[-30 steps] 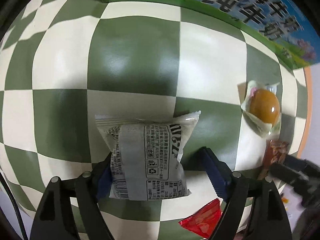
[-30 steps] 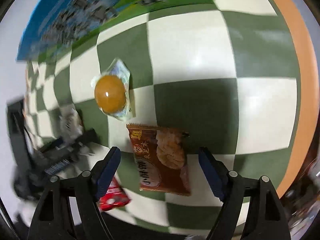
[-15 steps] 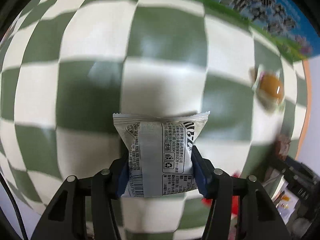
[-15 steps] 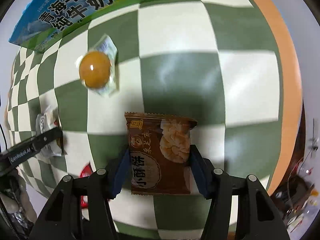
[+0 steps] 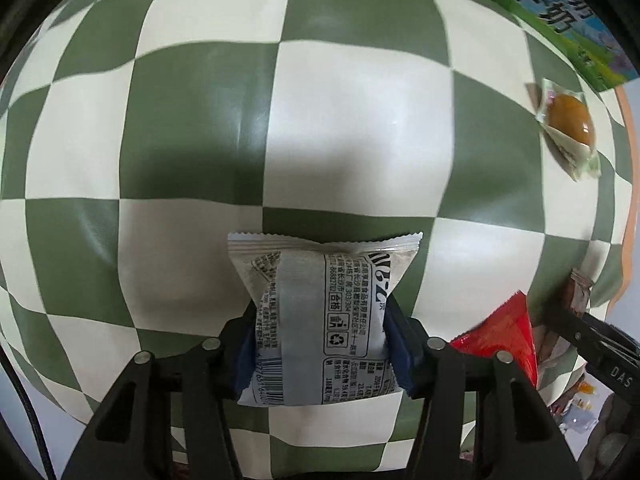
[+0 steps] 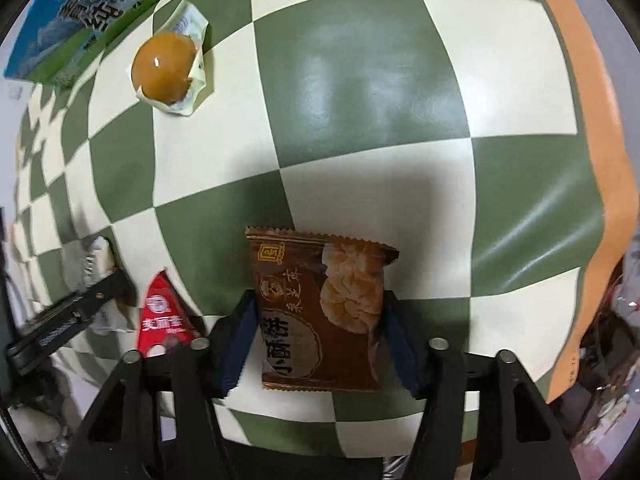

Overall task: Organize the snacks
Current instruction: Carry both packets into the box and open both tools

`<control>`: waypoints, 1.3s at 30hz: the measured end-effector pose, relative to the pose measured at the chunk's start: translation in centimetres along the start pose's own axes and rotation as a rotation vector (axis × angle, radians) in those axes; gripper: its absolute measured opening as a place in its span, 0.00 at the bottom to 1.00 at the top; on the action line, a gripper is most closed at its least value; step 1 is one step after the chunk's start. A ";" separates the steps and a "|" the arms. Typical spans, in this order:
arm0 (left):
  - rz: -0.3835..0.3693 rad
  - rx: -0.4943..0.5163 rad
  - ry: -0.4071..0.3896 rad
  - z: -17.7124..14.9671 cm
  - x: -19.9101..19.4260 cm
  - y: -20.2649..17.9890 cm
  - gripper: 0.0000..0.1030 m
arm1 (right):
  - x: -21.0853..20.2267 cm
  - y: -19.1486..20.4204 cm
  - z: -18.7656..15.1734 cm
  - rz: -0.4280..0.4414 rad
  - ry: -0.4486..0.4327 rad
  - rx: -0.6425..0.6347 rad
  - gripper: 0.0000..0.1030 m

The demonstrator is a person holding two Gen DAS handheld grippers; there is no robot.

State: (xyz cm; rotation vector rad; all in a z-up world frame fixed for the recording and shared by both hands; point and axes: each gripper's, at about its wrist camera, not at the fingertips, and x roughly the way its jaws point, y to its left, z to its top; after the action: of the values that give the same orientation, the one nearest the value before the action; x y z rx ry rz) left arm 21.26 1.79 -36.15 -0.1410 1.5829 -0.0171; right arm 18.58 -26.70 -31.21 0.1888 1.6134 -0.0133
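Observation:
My left gripper (image 5: 320, 340) is shut on a white snack packet (image 5: 324, 312) with printed text, held over the green and cream checked cloth (image 5: 352, 140). My right gripper (image 6: 318, 340) is shut on a brown pastry packet (image 6: 320, 312), also above the cloth. A wrapped orange-brown egg snack (image 5: 568, 124) lies at the far right in the left view and at the upper left in the right view (image 6: 166, 66). A red packet (image 5: 504, 336) lies between the two grippers; it also shows in the right view (image 6: 162, 320).
A blue and green milk carton box (image 6: 84, 12) lies along the far edge of the cloth (image 5: 560, 12). The cloth's orange border (image 6: 580, 100) marks the table's right side. Clutter lies beyond the table edge at the lower right (image 5: 580, 408).
Both grippers closed on their packets, the left on the white one, the right on the brown one, and have lifted them a little off the cloth.

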 end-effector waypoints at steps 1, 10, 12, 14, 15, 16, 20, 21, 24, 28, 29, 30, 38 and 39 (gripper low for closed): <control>-0.005 0.005 -0.001 0.0 -0.3 0.1 0.49 | 0.0 1.4 -0.6 0.001 -0.014 -0.012 0.59; -0.157 0.039 -0.125 2.4 -8.5 -2.0 0.48 | -8.6 2.5 0.3 0.207 -0.104 -0.047 0.58; -0.197 0.059 -0.166 3.8 -11.2 -2.7 0.48 | -11.9 2.8 1.5 0.241 -0.156 -0.076 0.58; -0.237 0.088 -0.217 6.4 -14.9 -4.2 0.48 | -15.5 3.0 3.5 0.261 -0.216 -0.114 0.58; -0.258 0.099 -0.243 7.8 -16.6 -4.7 0.48 | -17.4 3.1 4.7 0.273 -0.241 -0.131 0.58; -0.268 0.107 -0.262 9.2 -18.1 -5.3 0.48 | -19.0 3.3 6.0 0.284 -0.268 -0.145 0.58; -0.262 0.136 -0.337 16.2 -21.5 -8.4 0.49 | -22.9 6.0 11.6 0.247 -0.370 -0.197 0.58; -0.246 0.146 -0.349 18.3 -22.1 -8.9 0.49 | -23.5 6.5 13.4 0.222 -0.392 -0.204 0.58; -0.204 0.144 -0.336 24.3 -22.4 -10.2 0.49 | -23.2 8.6 19.3 0.182 -0.394 -0.199 0.58; -0.164 0.116 -0.263 30.4 -20.1 -10.2 0.49 | -21.6 9.5 26.4 0.102 -0.362 -0.186 0.58; -0.161 0.109 -0.245 31.4 -19.5 -10.1 0.49 | -21.0 9.6 27.8 0.100 -0.347 -0.176 0.59; -0.150 0.100 -0.216 33.0 -18.5 -10.1 0.49 | -20.3 9.8 29.1 0.097 -0.329 -0.169 0.58; -0.109 0.093 -0.100 38.1 -13.3 -10.3 0.49 | -14.5 10.9 35.3 0.048 -0.242 -0.130 0.59; -0.104 0.092 -0.092 38.4 -12.7 -10.4 0.49 | -13.7 10.9 35.7 0.045 -0.237 -0.129 0.59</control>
State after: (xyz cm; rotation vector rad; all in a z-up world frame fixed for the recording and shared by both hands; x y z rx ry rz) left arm 60.46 -4.22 -23.20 -0.1497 1.4791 -0.1625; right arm 55.92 -21.96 -18.34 0.1192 1.3682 0.0995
